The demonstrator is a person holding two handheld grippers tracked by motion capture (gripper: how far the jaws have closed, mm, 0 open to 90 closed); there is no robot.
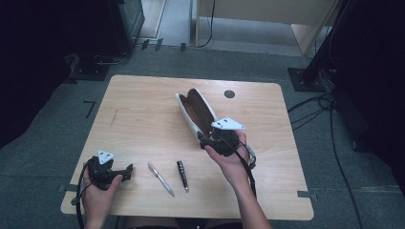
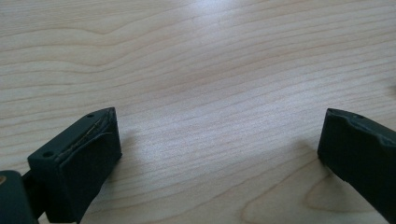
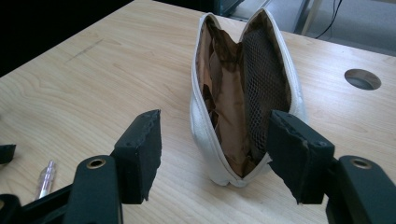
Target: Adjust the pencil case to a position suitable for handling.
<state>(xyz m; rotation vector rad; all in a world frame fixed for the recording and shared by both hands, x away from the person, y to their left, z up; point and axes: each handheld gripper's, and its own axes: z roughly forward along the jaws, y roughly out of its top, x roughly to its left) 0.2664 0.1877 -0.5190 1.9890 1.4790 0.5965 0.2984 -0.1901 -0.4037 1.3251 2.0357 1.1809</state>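
Note:
A white zip pouch (image 1: 198, 112) lies open on the wooden table (image 1: 143, 109), its brown lining and mesh pocket (image 3: 266, 70) showing. My right gripper (image 1: 206, 138) is at the pouch's near end. In the right gripper view the jaws (image 3: 215, 123) straddle that end of the pouch (image 3: 205, 140): the right jaw sits at its edge and the left jaw stands clear of it, so the gripper is open. My left gripper (image 1: 126, 172) rests at the table's near left. It is open, with bare wood between its jaws (image 2: 219, 144).
A silver pen (image 1: 161, 179) and a black pen (image 1: 183, 176) lie near the front edge between my hands; the silver pen (image 3: 45, 179) also shows beside my right jaw. A round cable hole (image 1: 229, 94) sits at the back. Cables and stand bases are on the floor around the table.

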